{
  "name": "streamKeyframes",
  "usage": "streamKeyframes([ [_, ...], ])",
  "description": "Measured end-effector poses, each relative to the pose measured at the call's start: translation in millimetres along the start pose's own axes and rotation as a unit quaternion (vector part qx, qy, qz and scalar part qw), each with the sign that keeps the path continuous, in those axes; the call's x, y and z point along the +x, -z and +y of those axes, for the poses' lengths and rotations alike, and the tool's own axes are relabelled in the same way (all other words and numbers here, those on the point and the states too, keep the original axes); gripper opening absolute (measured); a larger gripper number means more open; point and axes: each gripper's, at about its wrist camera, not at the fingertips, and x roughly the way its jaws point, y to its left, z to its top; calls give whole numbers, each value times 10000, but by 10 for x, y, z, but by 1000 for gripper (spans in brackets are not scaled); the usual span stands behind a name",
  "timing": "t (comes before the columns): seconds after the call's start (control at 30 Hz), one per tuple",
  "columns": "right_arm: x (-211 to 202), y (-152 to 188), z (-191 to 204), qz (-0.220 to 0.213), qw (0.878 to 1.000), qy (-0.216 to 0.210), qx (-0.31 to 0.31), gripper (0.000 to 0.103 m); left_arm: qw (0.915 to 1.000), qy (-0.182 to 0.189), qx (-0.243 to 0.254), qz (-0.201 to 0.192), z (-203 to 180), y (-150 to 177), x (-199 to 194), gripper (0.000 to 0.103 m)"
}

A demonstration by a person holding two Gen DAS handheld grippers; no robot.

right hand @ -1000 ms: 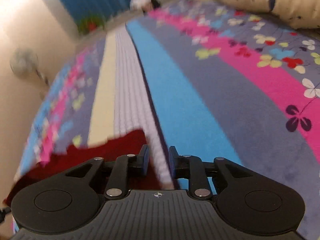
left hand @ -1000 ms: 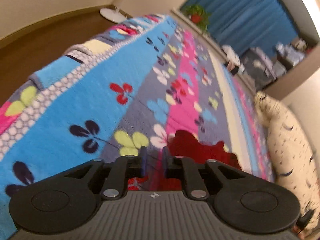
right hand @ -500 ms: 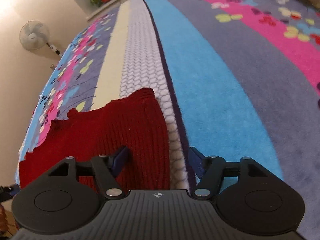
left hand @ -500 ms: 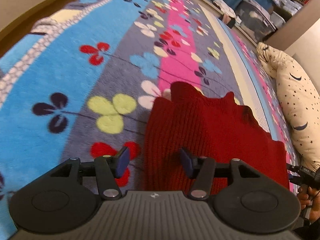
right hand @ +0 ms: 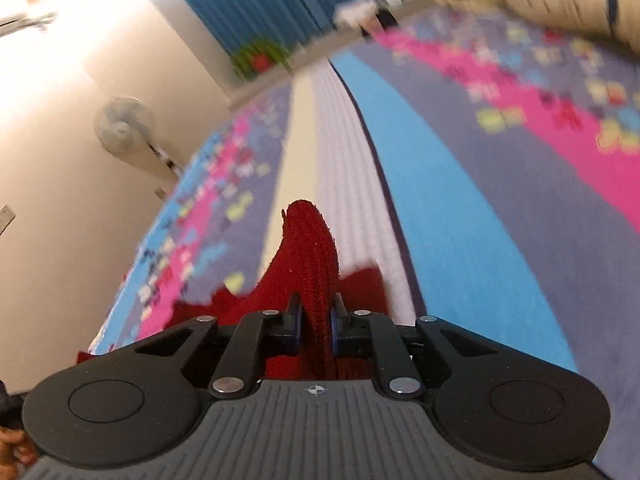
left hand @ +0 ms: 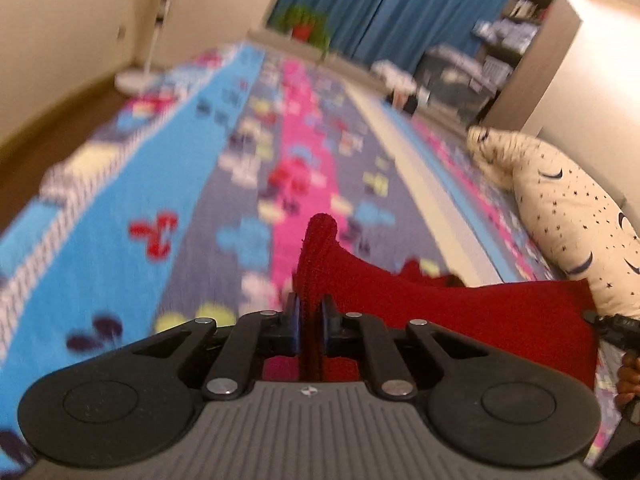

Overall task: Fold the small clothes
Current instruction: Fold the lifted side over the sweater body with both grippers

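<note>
A small red knit garment (left hand: 460,312) is held up off the striped flowered blanket (left hand: 168,184). My left gripper (left hand: 309,322) is shut on one corner of it, and the cloth sticks up past the fingertips. My right gripper (right hand: 315,326) is shut on another corner of the red knit garment (right hand: 310,264). The cloth stretches between the two grippers and hangs below them. Its lower part is hidden behind the gripper bodies.
A cream pillow (left hand: 560,216) with dark stars and moons lies at the blanket's right side. A standing fan (right hand: 124,128) is by the wall. Blue curtains (left hand: 384,12), a potted plant (left hand: 306,26) and storage boxes (left hand: 452,68) are at the far end.
Both grippers were open over the flat red garment half a second ago. Both have since shut on its corners and lifted it off the blanket.
</note>
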Motion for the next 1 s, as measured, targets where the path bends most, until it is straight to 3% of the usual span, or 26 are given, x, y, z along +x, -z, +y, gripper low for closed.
streamKeyframes([
  [0.13, -4, -84, 108, -511, 9979, 84, -382, 13, 9982, -155, 223, -539, -126, -99, -47, 10],
  [0.2, 68, -91, 128, -572, 9969, 225, -482, 13, 9982, -302, 243, -464, -127, -111, 38, 10],
  [0.27, 294, -60, 78, -201, 9966, 617, -506, 13, 9987, -444, 248, -17, -98, -78, 245, 11],
  [0.37, 750, 57, -105, 834, 9889, 1210, -232, 13, 9937, -755, 371, 746, -76, 31, 570, 11],
  [0.4, 820, 89, -149, 984, 9867, 1284, -128, 13, 9926, -809, 353, 836, -64, 62, 606, 11],
  [0.53, 635, -7, 38, 324, 9942, 948, -385, 13, 9981, -540, 160, 268, -32, -16, 405, 11],
  [0.6, 635, -13, 51, 275, 9935, 984, -498, 13, 9968, -642, 200, 432, -33, 5, 455, 11],
  [0.67, 812, 88, -94, 926, 9862, 1339, -302, 17, 9917, -783, 422, 926, -83, 107, 591, 14],
  [0.7, 872, 146, -156, 1185, 9828, 1404, -168, 25, 9901, -787, 461, 1070, -94, 128, 617, 15],
  [0.77, 781, 123, -131, 995, 9839, 1479, -94, 31, 9914, -778, 348, 990, -106, 137, 517, 19],
  [0.9, 450, 140, -73, 817, 9860, 1453, -43, 32, 9961, -311, -344, 751, -1, 127, 122, 48],
  [1.0, 180, 239, -113, 964, 9869, 1279, 197, 37, 9932, -26, -609, 997, -1, 218, -95, 50],
])
